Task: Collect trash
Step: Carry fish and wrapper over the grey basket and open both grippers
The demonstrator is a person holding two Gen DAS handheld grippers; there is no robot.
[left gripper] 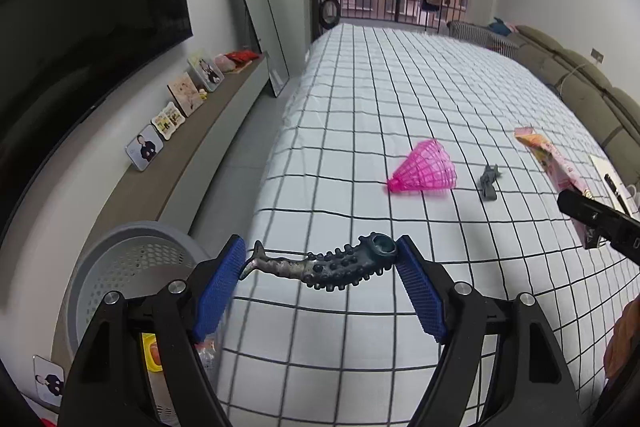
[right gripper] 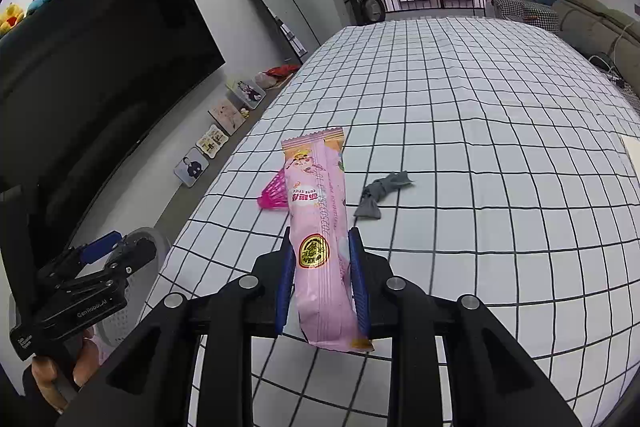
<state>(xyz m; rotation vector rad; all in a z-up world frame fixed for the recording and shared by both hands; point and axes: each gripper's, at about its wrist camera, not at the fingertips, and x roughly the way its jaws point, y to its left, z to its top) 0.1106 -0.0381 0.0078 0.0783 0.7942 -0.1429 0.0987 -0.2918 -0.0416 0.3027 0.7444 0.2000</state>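
1. Left wrist view: the left hand-held gripper (left gripper: 320,259) is clamped on a dark, studded rubber tentacle toy (left gripper: 320,265). Its tail end touches the left blue pad (left gripper: 218,293) and its round open end presses against the right pad.
2. The toy hangs between the jaws above the near edge of the bed (left gripper: 400,87), which is covered by a white sheet with a black grid.
3. Below and to the left of this hand-held gripper stands a grey perforated trash basket (left gripper: 132,267) on the floor beside the bed; a yellow item shows inside it behind the left finger.
4. Ahead and to the right of the jaws, a pink mesh cone (left gripper: 424,169) lies on the sheet, and just right of it lies a knotted grey cloth (left gripper: 489,182).
5. At the far right, the right hand-held gripper (left gripper: 592,223) enters the view holding a pink snack wrapper (left gripper: 548,155) up over the bed.
6. Right wrist view: the right hand-held gripper (right gripper: 320,267) is closed tight on the pink snack wrapper (right gripper: 320,235), which stands upright between the blue pads (right gripper: 357,279) and rises well above the fingertips.
7. Beyond the wrapper, partly hidden behind its left edge, lies the pink mesh cone (right gripper: 274,195); ahead and to the right lies the knotted grey cloth (right gripper: 382,197) on the bed (right gripper: 480,107).
8. Far left of these jaws is the left hand-held gripper (right gripper: 108,247), held by a hand (right gripper: 60,371) above the trash basket (right gripper: 154,239); what it grips cannot be seen here.
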